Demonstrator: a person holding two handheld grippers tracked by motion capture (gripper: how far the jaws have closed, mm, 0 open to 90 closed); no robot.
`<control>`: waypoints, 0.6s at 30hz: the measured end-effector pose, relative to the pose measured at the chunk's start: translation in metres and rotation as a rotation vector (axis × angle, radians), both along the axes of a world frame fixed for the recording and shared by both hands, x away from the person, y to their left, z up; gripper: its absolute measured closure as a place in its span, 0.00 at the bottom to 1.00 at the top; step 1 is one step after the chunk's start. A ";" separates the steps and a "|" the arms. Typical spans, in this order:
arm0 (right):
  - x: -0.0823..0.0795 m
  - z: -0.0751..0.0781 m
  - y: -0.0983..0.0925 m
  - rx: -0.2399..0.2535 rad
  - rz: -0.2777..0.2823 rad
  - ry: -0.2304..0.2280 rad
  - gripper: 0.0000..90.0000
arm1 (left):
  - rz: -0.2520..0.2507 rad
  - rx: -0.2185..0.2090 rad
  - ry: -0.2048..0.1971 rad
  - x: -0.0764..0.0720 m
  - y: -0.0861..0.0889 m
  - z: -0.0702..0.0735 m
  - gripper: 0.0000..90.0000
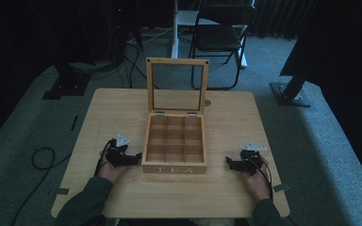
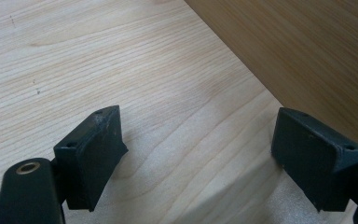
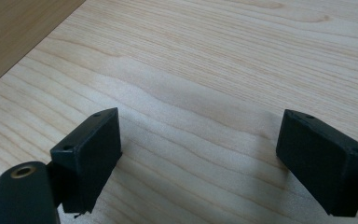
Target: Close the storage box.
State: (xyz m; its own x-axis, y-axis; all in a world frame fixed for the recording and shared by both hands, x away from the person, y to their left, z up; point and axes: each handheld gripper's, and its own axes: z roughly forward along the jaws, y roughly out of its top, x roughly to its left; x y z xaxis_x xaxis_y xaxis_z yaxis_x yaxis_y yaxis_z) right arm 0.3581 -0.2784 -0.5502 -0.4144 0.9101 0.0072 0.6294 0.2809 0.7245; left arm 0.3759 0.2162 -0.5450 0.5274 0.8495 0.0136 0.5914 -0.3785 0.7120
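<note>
Tea box (image 1: 174, 143) at the centre of the high view, on the light wooden counter (image 1: 226, 197), lid (image 1: 177, 87) swung up and standing near upright at the far edge. Front face with the word TEA turned toward the bottom of the frame, hinges toward the top; long axis of the tray running from bottom to top of the frame, only slightly longer than wide. Nine open compartments inside, three by three.

Left gripper (image 1: 131, 159) low at the lower left, just beside the box's left wall, pointing right toward it. Fingers (image 2: 93, 154) spread wide, holding nothing, bare counter between them, box wall (image 2: 307, 51) in the upper right of the left gripper view.

Right gripper (image 1: 231, 163) at the lower right, near the box's right wall but apart from it, pointing left. Fingers (image 3: 91, 156) likewise wide apart and empty over bare wood.
</note>
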 end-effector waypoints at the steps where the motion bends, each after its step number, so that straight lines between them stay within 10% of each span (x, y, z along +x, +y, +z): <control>1: 0.000 0.000 0.000 0.000 0.000 0.000 0.15 | 0.001 0.000 0.000 0.000 0.000 0.000 0.19; 13: -0.001 0.000 0.001 -0.002 -0.007 0.001 0.15 | -0.008 0.011 0.025 0.003 0.004 0.004 0.25; 18: -0.001 0.000 0.002 -0.001 -0.003 -0.001 0.15 | 0.017 -0.058 0.072 0.008 0.014 0.010 0.33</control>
State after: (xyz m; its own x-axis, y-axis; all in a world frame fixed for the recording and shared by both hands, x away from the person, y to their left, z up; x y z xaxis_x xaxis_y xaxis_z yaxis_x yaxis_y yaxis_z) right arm 0.3570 -0.2768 -0.5503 -0.4113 0.9115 0.0059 0.6299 0.2795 0.7247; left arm 0.3839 0.2299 -0.5352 0.5108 0.8566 -0.0734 0.6479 -0.3275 0.6877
